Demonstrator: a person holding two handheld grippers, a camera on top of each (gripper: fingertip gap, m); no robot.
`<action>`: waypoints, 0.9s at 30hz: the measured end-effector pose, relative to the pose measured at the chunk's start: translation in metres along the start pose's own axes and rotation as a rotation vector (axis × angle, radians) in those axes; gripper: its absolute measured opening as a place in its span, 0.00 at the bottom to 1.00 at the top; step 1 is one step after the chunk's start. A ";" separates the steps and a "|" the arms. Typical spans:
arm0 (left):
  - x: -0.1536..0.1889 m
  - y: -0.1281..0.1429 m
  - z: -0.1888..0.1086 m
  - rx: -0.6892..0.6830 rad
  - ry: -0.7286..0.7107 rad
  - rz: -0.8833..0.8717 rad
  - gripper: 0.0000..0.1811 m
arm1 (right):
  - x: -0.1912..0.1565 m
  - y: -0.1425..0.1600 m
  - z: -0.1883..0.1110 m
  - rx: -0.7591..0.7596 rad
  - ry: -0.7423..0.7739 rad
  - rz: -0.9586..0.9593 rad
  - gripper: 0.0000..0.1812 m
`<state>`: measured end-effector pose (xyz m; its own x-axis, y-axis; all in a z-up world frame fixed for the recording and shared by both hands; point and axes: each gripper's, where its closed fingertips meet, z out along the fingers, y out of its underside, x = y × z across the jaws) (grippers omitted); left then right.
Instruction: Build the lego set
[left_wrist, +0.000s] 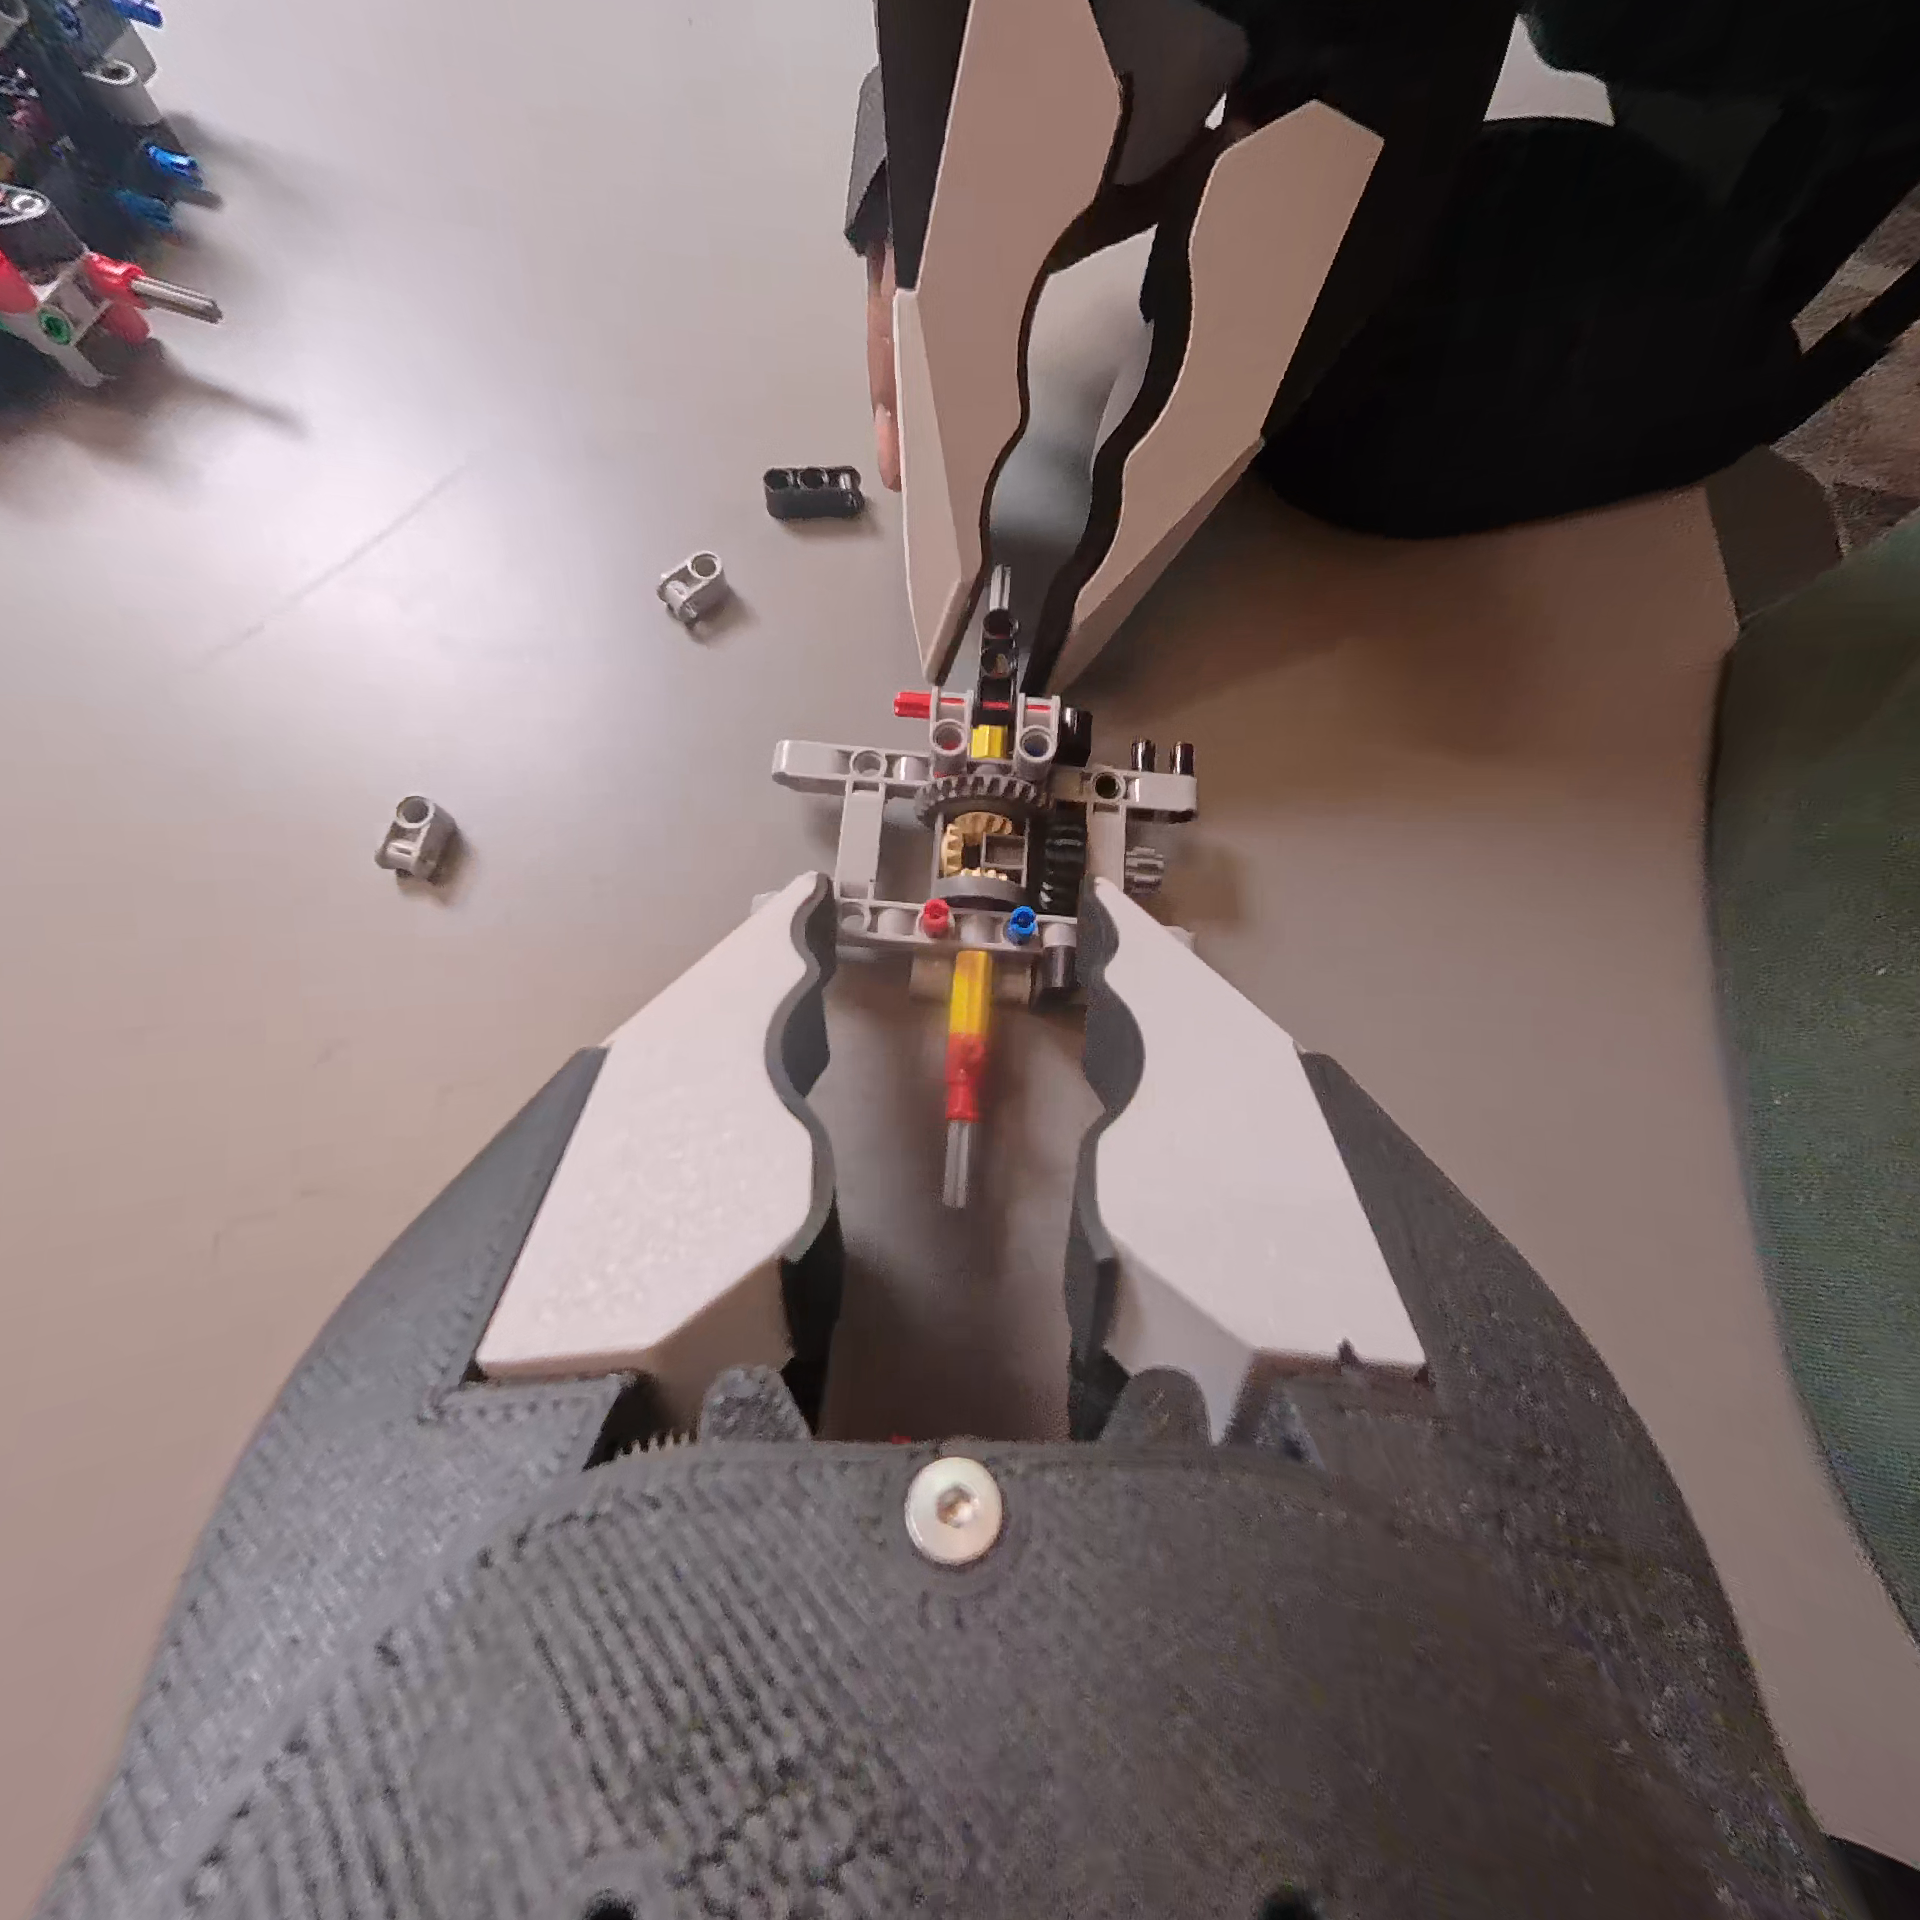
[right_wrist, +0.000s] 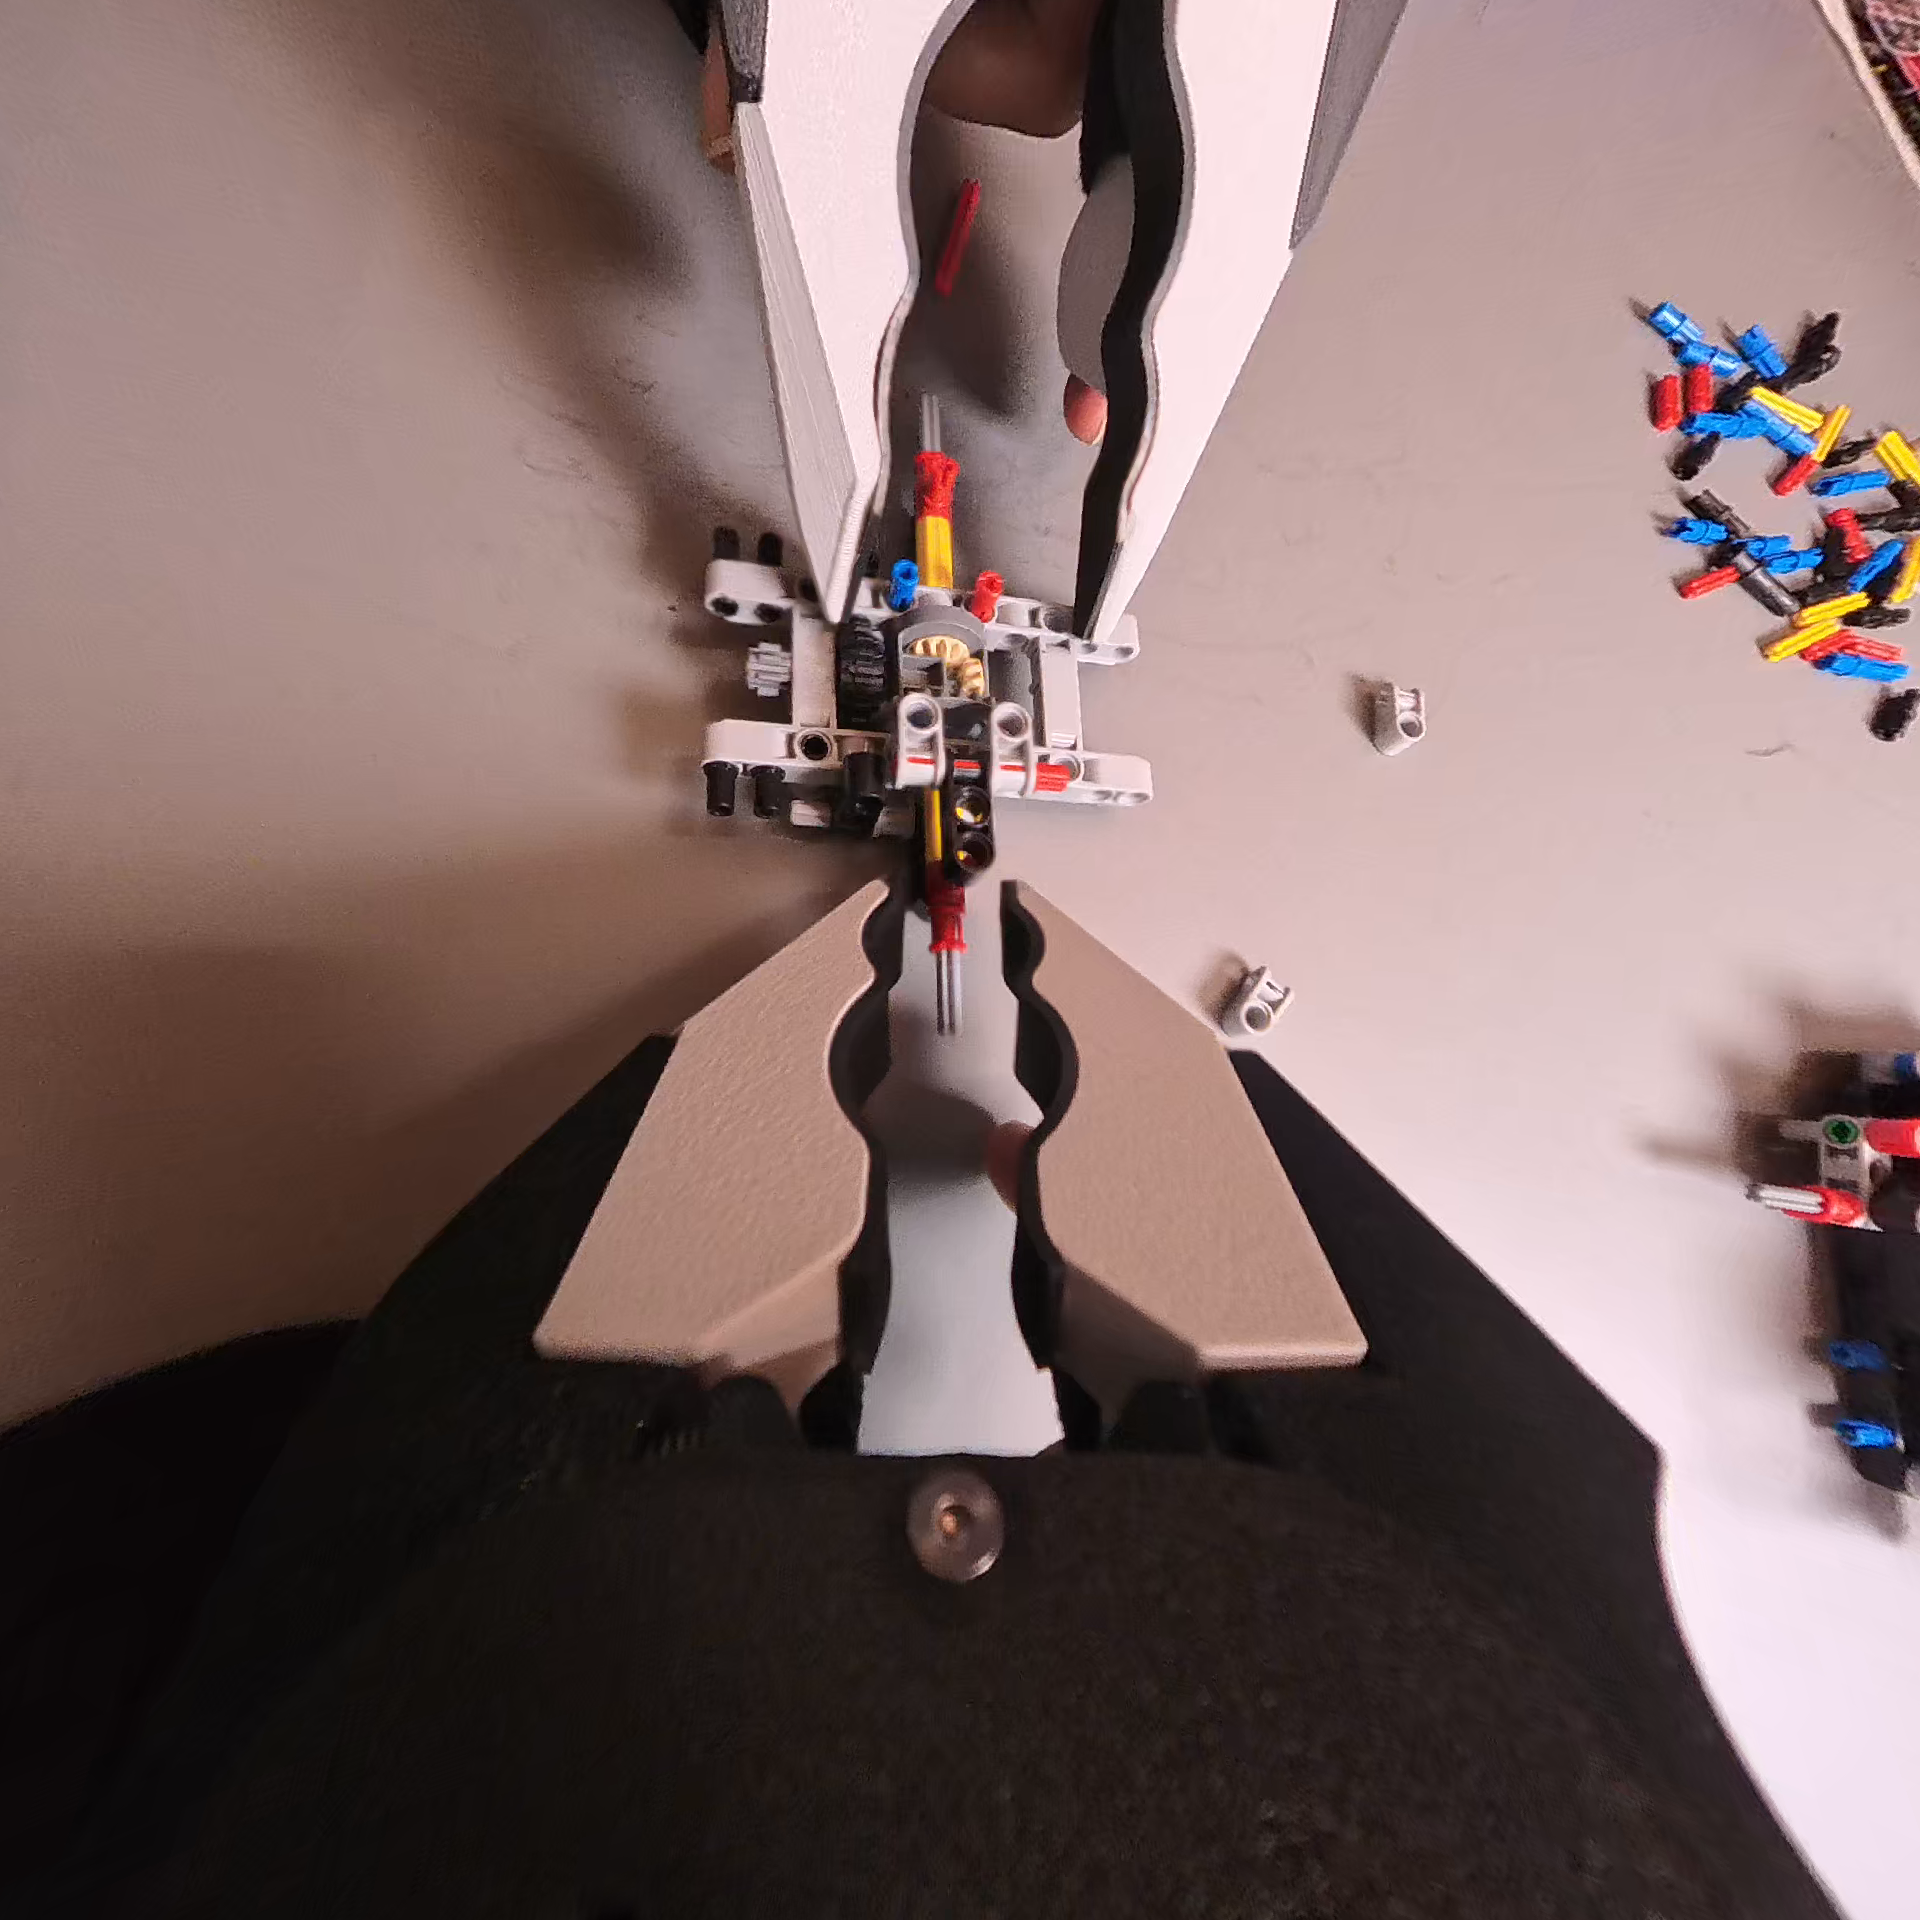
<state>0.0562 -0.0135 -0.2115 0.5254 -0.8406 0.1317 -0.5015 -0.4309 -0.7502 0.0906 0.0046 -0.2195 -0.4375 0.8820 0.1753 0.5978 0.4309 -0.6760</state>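
Landmark: grey beam-frame lego assembly with a gear differential at its centre (left_wrist: 982, 831), flat on the pale grey counter (left_wrist: 468, 312); places below are told from it.
Assembly, right wrist view: same frame (right_wrist: 925, 686), seen from its opposite end.
Left gripper (left_wrist: 961, 914): fingers parted wide, one tip at each near corner of the frame, touching or just beside it; a firm grip cannot be told.
Left gap: yellow-and-red axle with a grey tip (left_wrist: 966, 1049) runs out of the frame's near side, straight down the middle between the fingers, touching neither.
Right gripper (right_wrist: 945, 894): fingers partly apart, tips just short of the frame's far end.
Right gap: short black beam with holes (right_wrist: 971, 826) and a red-collared grey axle (right_wrist: 945, 945) stick out between the tips; contact cannot be told.
Right gripper, left wrist view: pale fingers (left_wrist: 945, 582) slanting down onto the far end of the frame.
Loose parts: two small grey connectors (left_wrist: 694, 587) (left_wrist: 416, 836) and a black three-hole beam (left_wrist: 814, 490) left of the frame, well apart.
Further left: a second, darker build with red and blue pins (left_wrist: 73, 260).
Right wrist view, far side: heap of blue, red, yellow and black pins (right_wrist: 1797, 499).
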 end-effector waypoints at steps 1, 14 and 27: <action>0.000 -0.001 -0.001 0.002 -0.004 0.004 0.24 | 0.000 -0.001 -0.003 0.009 -0.006 0.005 0.10; 0.005 -0.001 0.003 -0.006 -0.041 0.079 0.17 | -0.001 -0.022 -0.013 -0.151 -0.069 -0.099 0.08; 0.005 -0.001 0.004 0.001 -0.051 0.107 0.15 | 0.010 -0.020 -0.008 -0.253 -0.095 -0.141 0.06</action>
<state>0.0625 -0.0154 -0.2126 0.5035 -0.8638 0.0178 -0.5554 -0.3394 -0.7591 0.0794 0.0065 -0.1984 -0.5820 0.7933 0.1787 0.6699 0.5922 -0.4478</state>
